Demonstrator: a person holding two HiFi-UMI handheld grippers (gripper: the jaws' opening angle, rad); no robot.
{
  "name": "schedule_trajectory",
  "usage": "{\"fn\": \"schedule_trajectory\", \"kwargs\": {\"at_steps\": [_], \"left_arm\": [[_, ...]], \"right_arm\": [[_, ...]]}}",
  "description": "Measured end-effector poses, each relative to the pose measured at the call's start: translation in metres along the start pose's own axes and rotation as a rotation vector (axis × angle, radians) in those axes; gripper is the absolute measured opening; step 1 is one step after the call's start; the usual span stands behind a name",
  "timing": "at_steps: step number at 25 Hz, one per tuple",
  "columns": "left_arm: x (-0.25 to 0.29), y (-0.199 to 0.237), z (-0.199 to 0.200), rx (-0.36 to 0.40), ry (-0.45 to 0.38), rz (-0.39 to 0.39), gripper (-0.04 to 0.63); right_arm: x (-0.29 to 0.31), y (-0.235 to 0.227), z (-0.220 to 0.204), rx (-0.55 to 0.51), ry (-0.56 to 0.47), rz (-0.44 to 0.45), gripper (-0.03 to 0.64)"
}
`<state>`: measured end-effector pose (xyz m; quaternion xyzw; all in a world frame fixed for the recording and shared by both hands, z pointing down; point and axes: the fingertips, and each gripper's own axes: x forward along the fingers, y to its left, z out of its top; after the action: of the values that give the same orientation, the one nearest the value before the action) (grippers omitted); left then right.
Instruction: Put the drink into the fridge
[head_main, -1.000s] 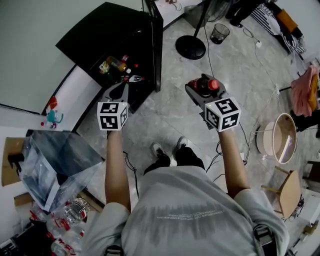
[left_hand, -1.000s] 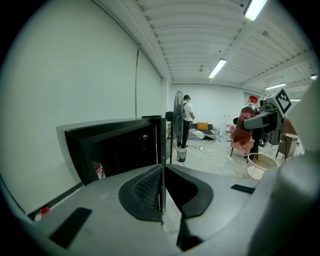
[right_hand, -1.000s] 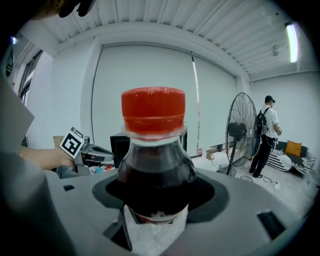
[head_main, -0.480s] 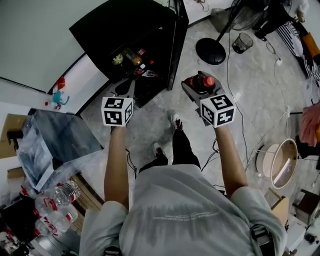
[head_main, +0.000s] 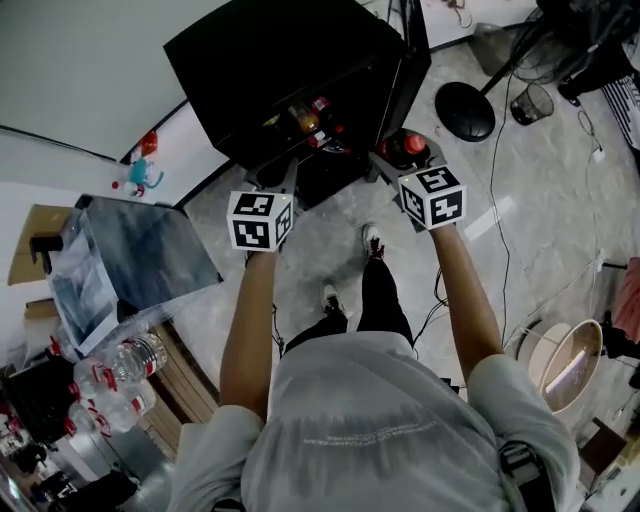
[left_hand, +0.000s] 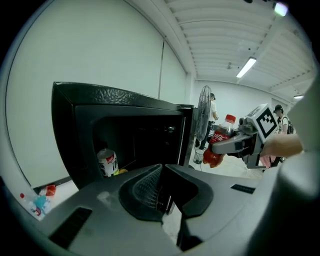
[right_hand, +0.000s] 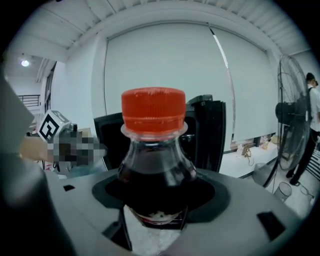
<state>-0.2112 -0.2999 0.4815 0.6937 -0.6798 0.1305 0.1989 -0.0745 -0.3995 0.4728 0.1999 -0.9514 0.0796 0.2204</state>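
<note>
The drink is a dark cola bottle with a red cap, held upright with my right gripper shut on its body. In the head view the bottle and right gripper hang just in front of the black fridge, beside its open door. A can and other drinks stand inside. My left gripper is level with the fridge's opening, its jaws together with nothing between them. From there the held bottle shows at the right.
A standing fan's round base sits on the floor right of the fridge door, with a cable trailing from it. A clear plastic bag and water bottles lie at the left. A round basin sits at the lower right. A person stands by the fan.
The person has stepped toward the fridge, so both grippers are now close to its open front. The right gripper still holds the bottle.
</note>
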Motion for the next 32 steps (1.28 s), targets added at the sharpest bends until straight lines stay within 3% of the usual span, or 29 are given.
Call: {"fn": "schedule_trajectory", "kwargs": {"at_steps": [3, 7, 16, 25, 32], "left_arm": [[0.010, 0.012, -0.003, -0.006, 0.011, 0.024, 0.020], [0.022, 0.022, -0.014, -0.072, 0.023, 0.074, 0.020], [0.052, 0.031, -0.036, -0.149, 0.049, 0.098, 0.020], [0.084, 0.037, -0.046, -0.152, 0.057, 0.120, 0.020], [0.113, 0.043, -0.052, -0.170, 0.016, 0.166, 0.021]], "right_arm": [[0.033, -0.004, -0.005, -0.011, 0.023, 0.021, 0.308], [0.070, -0.008, -0.015, -0.022, 0.060, 0.048, 0.308], [0.148, -0.014, -0.030, -0.035, 0.102, 0.107, 0.308], [0.215, -0.025, -0.040, -0.096, 0.133, 0.135, 0.308], [0.259, -0.024, -0.053, -0.082, 0.129, 0.122, 0.308]]}}
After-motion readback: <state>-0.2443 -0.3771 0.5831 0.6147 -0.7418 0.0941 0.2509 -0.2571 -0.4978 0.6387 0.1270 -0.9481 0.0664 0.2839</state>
